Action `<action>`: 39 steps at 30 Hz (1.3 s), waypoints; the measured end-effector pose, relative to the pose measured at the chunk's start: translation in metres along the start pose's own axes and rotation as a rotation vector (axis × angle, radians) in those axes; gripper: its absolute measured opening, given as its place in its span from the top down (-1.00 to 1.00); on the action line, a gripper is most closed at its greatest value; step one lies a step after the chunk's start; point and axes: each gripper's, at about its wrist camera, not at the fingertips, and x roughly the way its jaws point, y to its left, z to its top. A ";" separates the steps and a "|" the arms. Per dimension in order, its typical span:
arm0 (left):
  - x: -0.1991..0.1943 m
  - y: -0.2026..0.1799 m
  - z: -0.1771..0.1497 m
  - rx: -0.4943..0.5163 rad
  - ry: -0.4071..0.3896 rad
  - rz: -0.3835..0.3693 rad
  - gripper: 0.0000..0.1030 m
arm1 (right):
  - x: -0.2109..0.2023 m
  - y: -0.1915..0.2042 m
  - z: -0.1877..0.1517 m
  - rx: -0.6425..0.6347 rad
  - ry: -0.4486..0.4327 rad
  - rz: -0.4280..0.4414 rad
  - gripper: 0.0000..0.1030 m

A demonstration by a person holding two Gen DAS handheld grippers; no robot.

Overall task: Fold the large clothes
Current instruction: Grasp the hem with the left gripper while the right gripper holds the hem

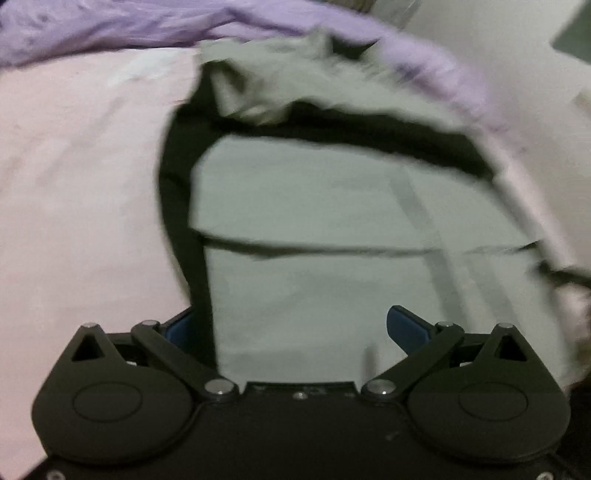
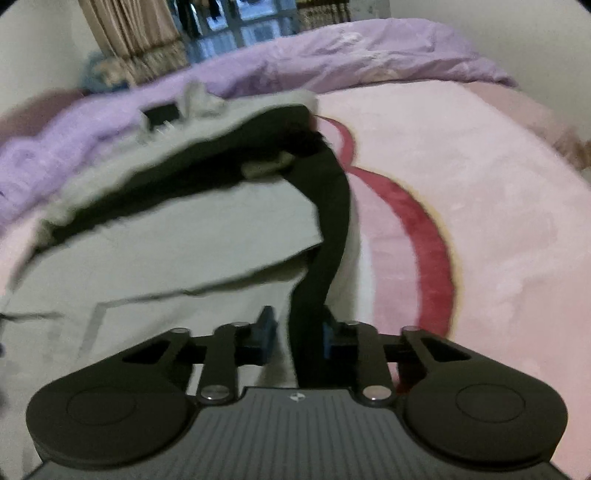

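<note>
A large grey-green garment [image 1: 314, 206] with a black lining lies folded on a pink bed. Its far end is bunched up against a purple quilt. In the left wrist view my left gripper [image 1: 295, 328] is open wide. Its blue fingertips [image 1: 406, 328] stand either side of the near part of the cloth without pinching it. In the right wrist view the garment [image 2: 184, 240] fills the left half, and its black edge strip [image 2: 325, 229] runs down into my right gripper [image 2: 300, 332]. That gripper is shut on the folded black and grey edge.
The pink bed cover [image 2: 498, 221] with a red curved band [image 2: 424, 240] spreads to the right of the garment. A crumpled purple quilt [image 2: 332, 62] lies along the far side. Beyond it are a curtain [image 2: 129, 29] and a window [image 2: 251, 22].
</note>
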 end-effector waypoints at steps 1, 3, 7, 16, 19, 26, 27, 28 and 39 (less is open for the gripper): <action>-0.006 0.002 0.002 -0.017 -0.023 -0.059 -0.99 | -0.004 -0.004 0.001 0.024 -0.016 0.043 0.50; -0.008 0.003 0.003 -0.015 -0.023 -0.057 -0.99 | -0.006 -0.013 0.003 0.082 -0.022 0.110 0.50; 0.005 0.015 -0.002 -0.032 0.019 0.034 -0.98 | 0.005 -0.017 0.004 0.111 0.025 0.044 0.45; 0.024 -0.021 -0.006 0.179 0.009 0.250 -0.53 | 0.013 0.007 0.002 -0.045 0.032 -0.066 0.77; 0.024 -0.025 0.007 0.163 -0.055 0.304 0.96 | 0.014 0.017 0.003 -0.079 -0.004 -0.066 0.90; -0.022 -0.032 0.051 0.148 -0.313 0.216 0.93 | -0.027 0.048 0.020 -0.111 -0.308 -0.078 0.90; -0.027 -0.036 0.056 0.157 -0.342 0.230 0.91 | -0.027 0.052 0.025 -0.116 -0.349 -0.108 0.90; -0.031 -0.036 0.063 0.147 -0.370 0.232 0.91 | -0.026 0.056 0.030 -0.118 -0.382 -0.135 0.90; 0.046 0.006 0.090 0.023 -0.319 0.277 0.85 | 0.059 0.067 0.055 -0.229 -0.335 -0.273 0.89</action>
